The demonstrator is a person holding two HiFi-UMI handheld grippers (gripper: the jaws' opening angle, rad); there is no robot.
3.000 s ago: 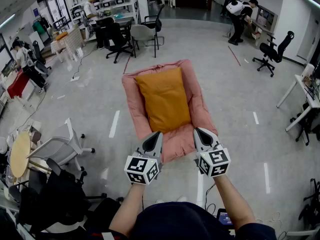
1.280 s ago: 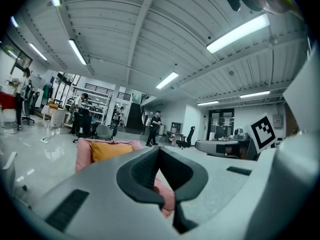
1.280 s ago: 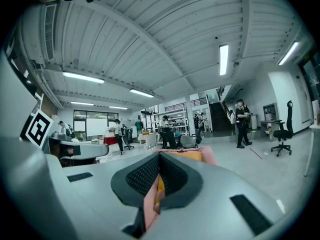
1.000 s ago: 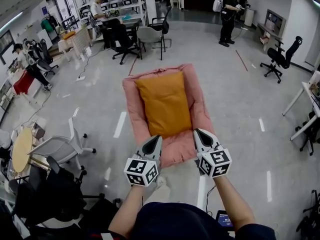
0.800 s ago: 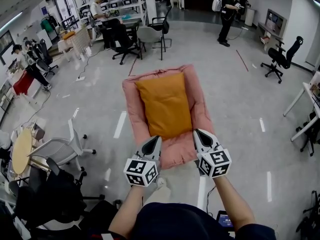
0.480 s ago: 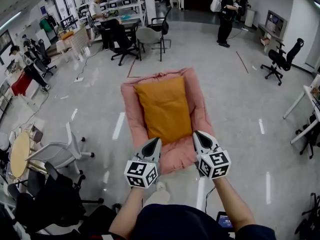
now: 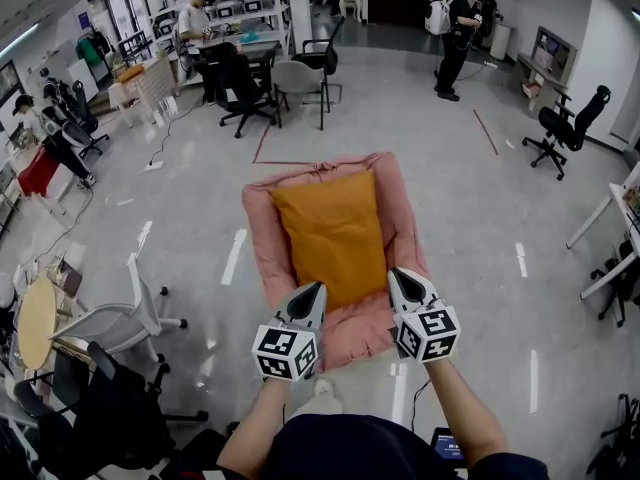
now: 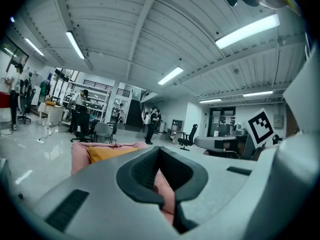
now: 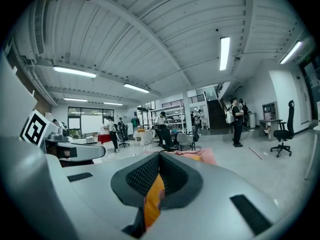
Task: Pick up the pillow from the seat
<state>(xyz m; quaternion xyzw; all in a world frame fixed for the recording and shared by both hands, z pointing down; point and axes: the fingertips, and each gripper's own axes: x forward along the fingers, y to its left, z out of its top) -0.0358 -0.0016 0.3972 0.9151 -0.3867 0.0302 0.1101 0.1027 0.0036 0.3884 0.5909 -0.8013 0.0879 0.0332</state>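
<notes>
Head view. The orange pillow point(image 7: 330, 233) lay flat in the pink seat point(image 7: 258, 230) on the floor point(image 7: 480, 198). Its long axis ran along the 12–6 o'clock line, one short edge pointing to 12 and the other toward the person. The left gripper point(image 7: 314, 289), at the pillow's 7 o'clock, and the right gripper point(image 7: 397, 274), at its 5 o'clock, met its near end. Both had their jaws closed together with nothing clamped. Contact with the fabric could not be told.

Bare floor point(image 7: 480, 218) left and right of seat point(image 7: 258, 230); room above pillow point(image 7: 330, 233) open. Seat's raised rim rings pillow (both long sides). White chair point(image 7: 115, 318) stands left, well apart from seat.
</notes>
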